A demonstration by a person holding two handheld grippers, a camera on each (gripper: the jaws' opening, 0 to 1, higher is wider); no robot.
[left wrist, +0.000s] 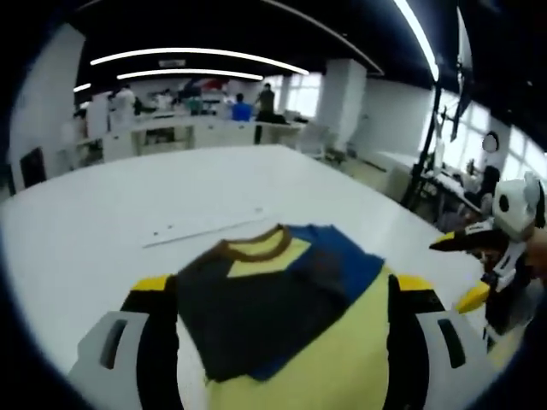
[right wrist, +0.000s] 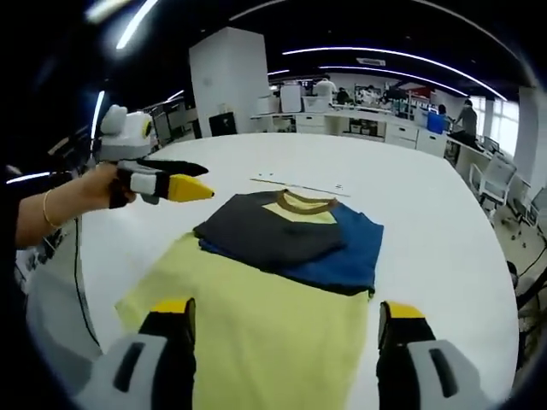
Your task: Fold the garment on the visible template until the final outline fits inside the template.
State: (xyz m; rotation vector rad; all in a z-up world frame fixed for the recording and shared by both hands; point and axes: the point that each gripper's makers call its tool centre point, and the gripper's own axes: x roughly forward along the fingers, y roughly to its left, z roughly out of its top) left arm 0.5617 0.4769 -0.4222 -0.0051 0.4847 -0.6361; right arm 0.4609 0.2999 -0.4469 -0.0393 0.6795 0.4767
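A T-shirt lies flat on the white table (left wrist: 102,213), its yellow body (right wrist: 273,325) towards me and its brown collar (right wrist: 299,202) at the far end. A dark grey sleeve (left wrist: 256,307) and a blue sleeve (right wrist: 346,252) are folded inward across the chest. My left gripper (left wrist: 282,284) hovers open over the shirt, its jaws wide apart either side of the folded sleeves. My right gripper (right wrist: 287,307) is open above the yellow hem. In the right gripper view a hand holds the left gripper (right wrist: 201,181) over the shirt's left edge. The right gripper (left wrist: 459,272) enters the left gripper view from the right.
A thin pale strip (left wrist: 205,229) lies on the table just beyond the collar. The table edge (right wrist: 479,256) runs close on the right. Desks, chairs and several people stand in the far background.
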